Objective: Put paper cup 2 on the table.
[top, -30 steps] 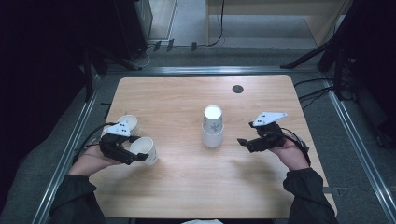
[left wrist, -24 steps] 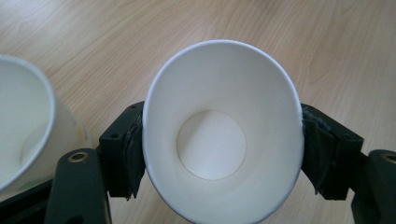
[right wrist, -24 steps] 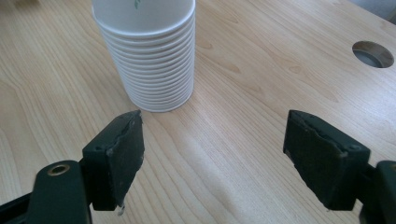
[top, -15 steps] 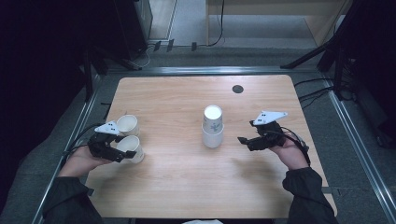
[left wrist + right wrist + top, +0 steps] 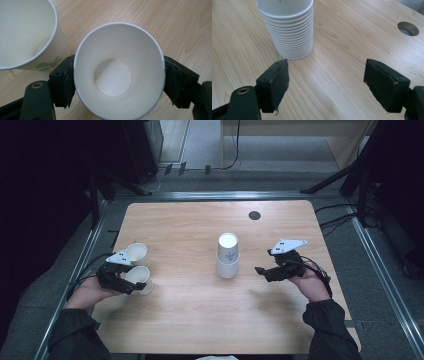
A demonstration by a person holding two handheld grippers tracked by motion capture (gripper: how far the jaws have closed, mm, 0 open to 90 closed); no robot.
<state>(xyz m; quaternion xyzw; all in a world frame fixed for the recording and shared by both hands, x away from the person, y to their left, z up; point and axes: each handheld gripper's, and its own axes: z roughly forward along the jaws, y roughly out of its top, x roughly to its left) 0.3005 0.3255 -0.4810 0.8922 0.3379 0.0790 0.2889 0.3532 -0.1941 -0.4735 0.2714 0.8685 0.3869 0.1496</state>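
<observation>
the paper cup (image 5: 117, 75) was plain white inside, its round rim facing the camera, standing at the lower left of the table (image 5: 200, 320) in the high view. it sat between the left gripper's (image 5: 131, 284) pads, which had just been opening yet touched its sides. the right gripper (image 5: 325, 85) gaped apart, holding nothing.

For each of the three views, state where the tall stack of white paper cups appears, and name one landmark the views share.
High view: stack of cups stands mid-table, left of the right gripper.
Left gripper view: not in it.
Right gripper view: stack at top, left of centre, beyond the open jaws.
Shared landmark: the round hole in the tabletop.
</observation>
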